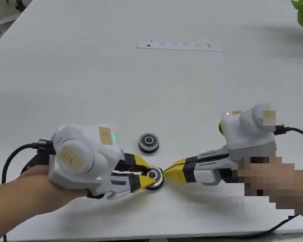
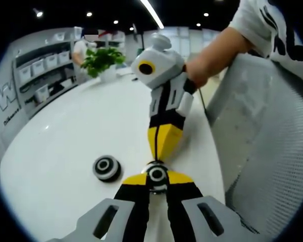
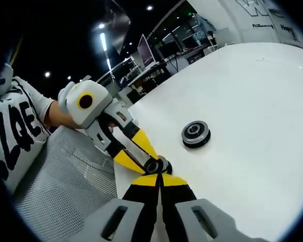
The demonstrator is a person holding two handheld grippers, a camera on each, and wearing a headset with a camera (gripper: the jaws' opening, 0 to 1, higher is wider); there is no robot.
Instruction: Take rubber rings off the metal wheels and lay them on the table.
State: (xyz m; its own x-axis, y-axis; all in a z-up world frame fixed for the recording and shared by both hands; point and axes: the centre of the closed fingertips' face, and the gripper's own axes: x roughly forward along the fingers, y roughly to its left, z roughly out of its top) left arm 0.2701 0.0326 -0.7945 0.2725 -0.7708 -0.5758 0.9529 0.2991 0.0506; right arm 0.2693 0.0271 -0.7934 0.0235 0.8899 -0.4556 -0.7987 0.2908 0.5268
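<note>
Head view: near the table's [image 1: 91, 75] front edge, the left gripper [image 1: 144, 174] is clamping a metal wheel [image 1: 154, 176]; the right gripper [image 1: 170, 174], jaws pressed together, is meeting its rim. Left gripper view: a second wheel [image 2: 106, 168] is lying nearby. Right gripper view: two wheels and two grippers are showing; a slipping pull risks sending the wheel rolling.

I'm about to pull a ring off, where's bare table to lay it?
Wide bare table between the power strip and the loose wheel. Crowded near the front edge, where left gripper and right gripper meet at the held wheel.
</note>
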